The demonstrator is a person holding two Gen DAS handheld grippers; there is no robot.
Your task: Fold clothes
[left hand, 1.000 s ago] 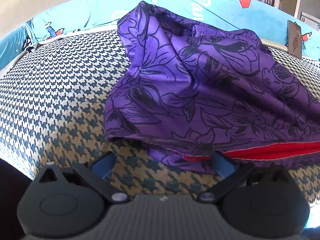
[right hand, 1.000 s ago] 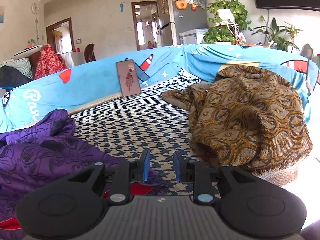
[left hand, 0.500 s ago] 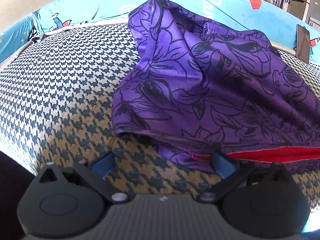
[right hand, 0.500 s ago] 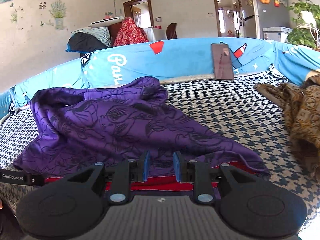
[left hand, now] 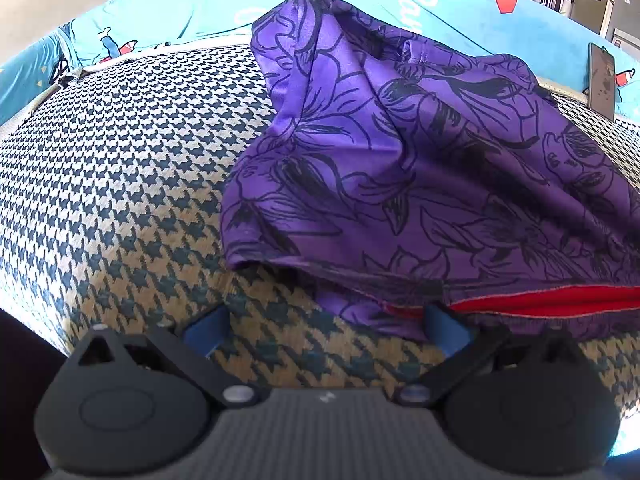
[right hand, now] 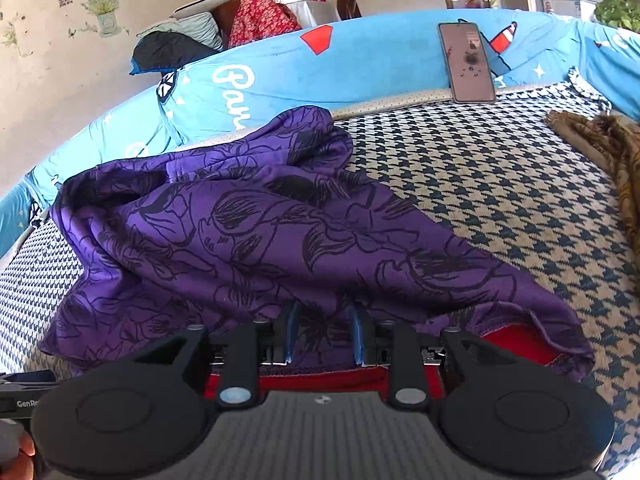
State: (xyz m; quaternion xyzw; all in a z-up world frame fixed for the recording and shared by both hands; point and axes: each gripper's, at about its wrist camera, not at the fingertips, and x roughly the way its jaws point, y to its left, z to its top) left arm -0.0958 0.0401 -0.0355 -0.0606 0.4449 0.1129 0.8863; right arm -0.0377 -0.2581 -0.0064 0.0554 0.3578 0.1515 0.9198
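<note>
left tongs [left hand: 324, 328] spread wide, low over the houndstooth cover [left hand: 120, 160], right pad [left hand: 444, 328] touching the near hem of the purple flowered garment [left hand: 420, 168], left pad on bare cover. right tongs [right hand: 323, 334] narrow, purple cloth showing in the slim gap – cannot tell whether pinched or merely behind.

since 1 s ago: right tongs swung off the brown patterned garment [right hand: 612, 148], now at the far right edge, and closed in over the purple hem; left tongs crept a little nearer the same hem. gap of each unchanged. reads as both tongs lining up along 1 edge – likely a 2-point grab to lift or spread the piece.

garment rumpled, not folded: heaped on the cover, upper part bunched toward the blue backrest [right hand: 360, 64], red inner layer [left hand: 560, 300] showing at the hem. phone [right hand: 468, 64] propped against the backrest.

no basket, box or other container in view.
</note>
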